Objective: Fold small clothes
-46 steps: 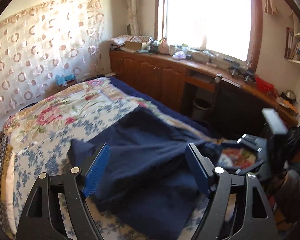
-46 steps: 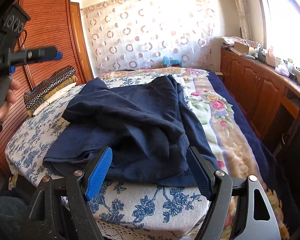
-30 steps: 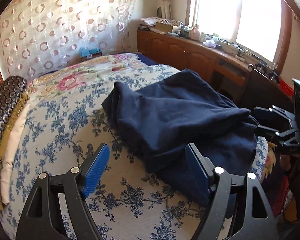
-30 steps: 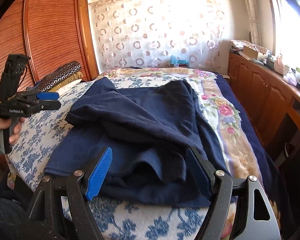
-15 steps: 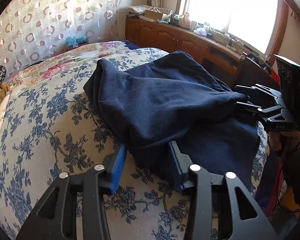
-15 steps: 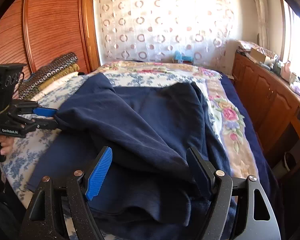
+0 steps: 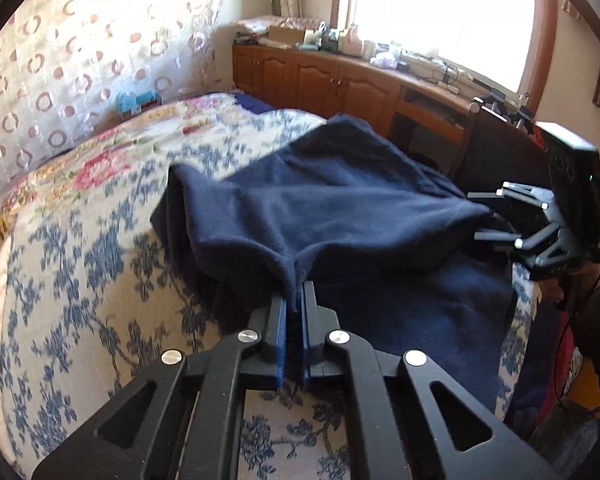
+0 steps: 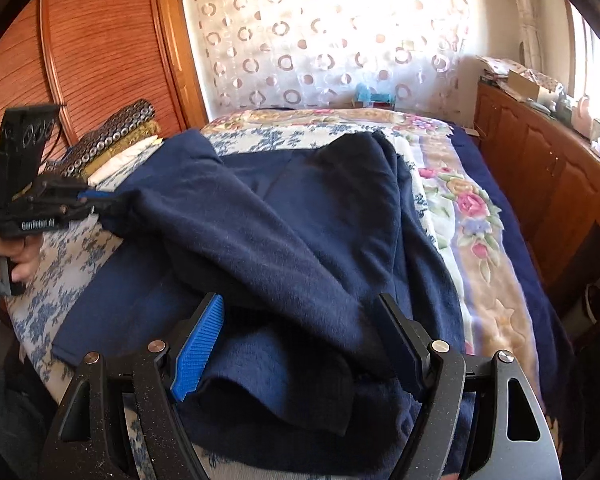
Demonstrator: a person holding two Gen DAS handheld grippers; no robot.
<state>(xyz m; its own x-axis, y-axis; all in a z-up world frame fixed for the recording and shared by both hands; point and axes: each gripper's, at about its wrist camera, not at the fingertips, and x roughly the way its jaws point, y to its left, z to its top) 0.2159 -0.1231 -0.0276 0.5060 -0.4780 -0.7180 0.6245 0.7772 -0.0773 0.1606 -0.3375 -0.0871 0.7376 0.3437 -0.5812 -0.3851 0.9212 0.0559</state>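
Navy fleece garment lies rumpled on a bed w/ a blue-and-white floral bedspread, near the bed's foot edge. Left claw is clamped tight on a pinched edge of the garment, blue pads almost meeting w/ fabric between them; that edge is lifted into a small peak above the bedspread. In the right wrist view the left claw sits at far left, gripping the garment's corner, a hand below it on the handle. Right claw is spread wide, jaws either side of a folded-over flap of the garment, not closed on it. Seen from the left wrist view, the right claw is at the garment's far right edge. Wooden cabinets run under a bright window; patterned curtain behind the bed; stacked folded textiles by a wooden wardrobe.
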